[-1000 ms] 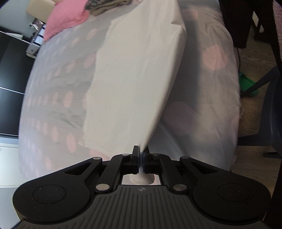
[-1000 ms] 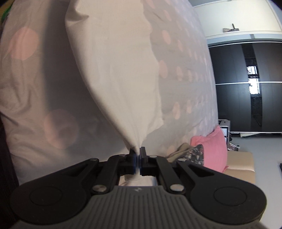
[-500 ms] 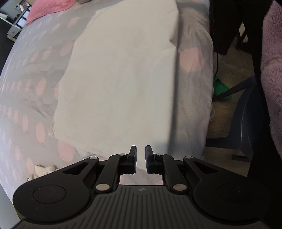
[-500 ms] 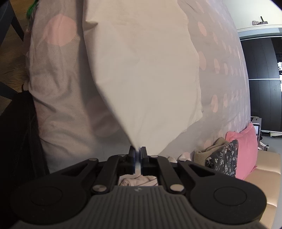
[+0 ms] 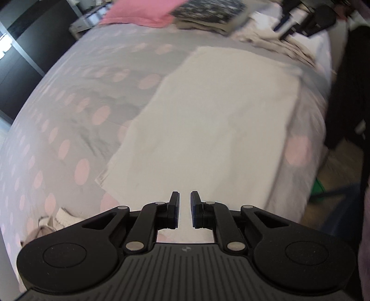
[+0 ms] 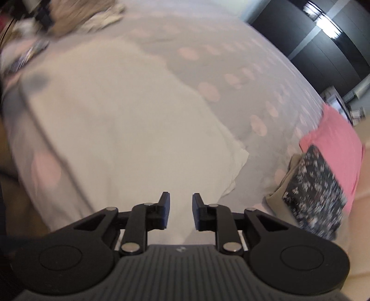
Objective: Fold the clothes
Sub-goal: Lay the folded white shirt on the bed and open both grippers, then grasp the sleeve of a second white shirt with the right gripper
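White cloth (image 5: 212, 129) lies flat, folded, on the grey pink-dotted bed (image 5: 69, 120). Left gripper (image 5: 184, 209) and right gripper (image 6: 180, 211): jaws narrowly parted, empty. Pink pillow (image 5: 141, 11) at 11 o'clock.

White cloth (image 5: 215, 129): near edge hidden behind the left hand-held gripper (image 5: 184, 209) in the left wrist view; in the right wrist view its left part smears with motion blur. Heap of clothes (image 5: 272, 42) at the bed's far end: blurred, single garments not separable. Pink item (image 6: 335, 141) and dark patterned folded piece (image 6: 316, 192): blurred, pattern unreadable, lower corner hidden by the gripper body.
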### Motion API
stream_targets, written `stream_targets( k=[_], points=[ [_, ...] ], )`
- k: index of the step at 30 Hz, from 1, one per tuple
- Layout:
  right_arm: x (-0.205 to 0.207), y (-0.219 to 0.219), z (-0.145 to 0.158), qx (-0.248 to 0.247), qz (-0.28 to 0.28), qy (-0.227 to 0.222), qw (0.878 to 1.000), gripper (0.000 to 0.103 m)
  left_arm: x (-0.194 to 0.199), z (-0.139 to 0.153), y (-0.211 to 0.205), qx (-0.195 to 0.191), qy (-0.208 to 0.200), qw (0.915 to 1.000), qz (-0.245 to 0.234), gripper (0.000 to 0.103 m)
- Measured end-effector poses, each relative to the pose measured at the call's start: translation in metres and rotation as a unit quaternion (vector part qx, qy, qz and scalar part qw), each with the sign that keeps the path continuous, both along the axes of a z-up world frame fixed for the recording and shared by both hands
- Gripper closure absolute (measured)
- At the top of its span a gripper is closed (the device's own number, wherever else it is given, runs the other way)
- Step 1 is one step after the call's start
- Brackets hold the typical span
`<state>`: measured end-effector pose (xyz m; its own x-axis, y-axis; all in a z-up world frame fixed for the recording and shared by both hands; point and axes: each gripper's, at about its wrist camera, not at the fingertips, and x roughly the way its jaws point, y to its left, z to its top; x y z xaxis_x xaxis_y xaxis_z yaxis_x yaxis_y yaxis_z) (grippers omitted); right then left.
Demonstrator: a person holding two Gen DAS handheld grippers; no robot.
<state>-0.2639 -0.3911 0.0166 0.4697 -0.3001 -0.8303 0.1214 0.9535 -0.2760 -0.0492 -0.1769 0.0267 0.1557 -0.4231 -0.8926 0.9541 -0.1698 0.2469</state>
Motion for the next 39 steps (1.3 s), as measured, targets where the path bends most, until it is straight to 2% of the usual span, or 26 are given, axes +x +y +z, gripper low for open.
stream_targets(
  k=[2,4,7,10,15,17,18,21,22,25,27,28,31,35,39],
  points=[
    [0.003,-0.014,-0.004,0.035,-0.060,-0.039,0.997,0.079,0.012,-0.001,-0.005,-0.016,0.012,0.9989,0.044,0.095],
    [0.005,-0.028,-0.010,0.066,-0.125,-0.072,0.987,0.078,0.024,-0.005,-0.009,-0.030,0.021,0.9961,0.081,0.095],
    [0.011,-0.050,-0.021,0.100,-0.215,-0.100,0.966,0.078,0.042,-0.008,-0.014,-0.048,0.036,0.9896,0.131,0.095],
    [0.017,-0.072,-0.031,0.138,-0.287,-0.104,0.942,0.069,0.061,-0.014,-0.014,-0.063,0.057,0.9806,0.177,0.095],
    [0.024,-0.109,-0.052,0.226,-0.356,-0.107,0.900,0.062,0.092,-0.024,-0.014,-0.087,0.091,0.9594,0.252,0.094],
    [0.028,-0.118,-0.062,0.248,-0.374,-0.108,0.887,0.062,0.105,-0.029,-0.014,-0.097,0.104,0.9488,0.282,0.089],
    [0.030,-0.122,-0.066,0.255,-0.380,-0.109,0.883,0.062,0.111,-0.031,-0.014,-0.102,0.111,0.9430,0.297,0.086],
    [0.034,-0.132,-0.079,0.272,-0.393,-0.114,0.871,0.062,0.130,-0.037,-0.014,-0.115,0.131,0.9242,0.340,0.086],
    [0.035,-0.136,-0.083,0.277,-0.397,-0.117,0.867,0.061,0.133,-0.041,-0.014,-0.112,0.138,0.9212,0.346,0.086],
    [0.038,-0.146,-0.089,0.283,-0.401,-0.131,0.861,0.056,0.139,-0.052,-0.018,-0.101,0.152,0.9139,0.362,0.086],
    [0.041,-0.155,-0.094,0.297,-0.391,-0.134,0.861,0.051,0.140,-0.058,-0.024,-0.091,0.151,0.9138,0.366,0.086],
    [0.043,-0.158,-0.097,0.300,-0.388,-0.134,0.861,0.046,0.140,-0.060,-0.028,-0.087,0.147,0.9155,0.364,0.086],
    [0.050,-0.167,-0.106,0.291,-0.387,-0.122,0.866,0.045,0.139,-0.064,-0.040,-0.080,0.139,0.9189,0.360,0.085],
    [0.050,-0.181,-0.121,0.277,-0.401,-0.107,0.866,0.045,0.143,-0.067,-0.058,-0.069,0.146,0.9139,0.372,0.085],
    [0.049,-0.188,-0.132,0.288,-0.400,-0.103,0.864,0.038,0.149,-0.071,-0.070,-0.065,0.161,0.9111,0.374,0.085]
  ],
)
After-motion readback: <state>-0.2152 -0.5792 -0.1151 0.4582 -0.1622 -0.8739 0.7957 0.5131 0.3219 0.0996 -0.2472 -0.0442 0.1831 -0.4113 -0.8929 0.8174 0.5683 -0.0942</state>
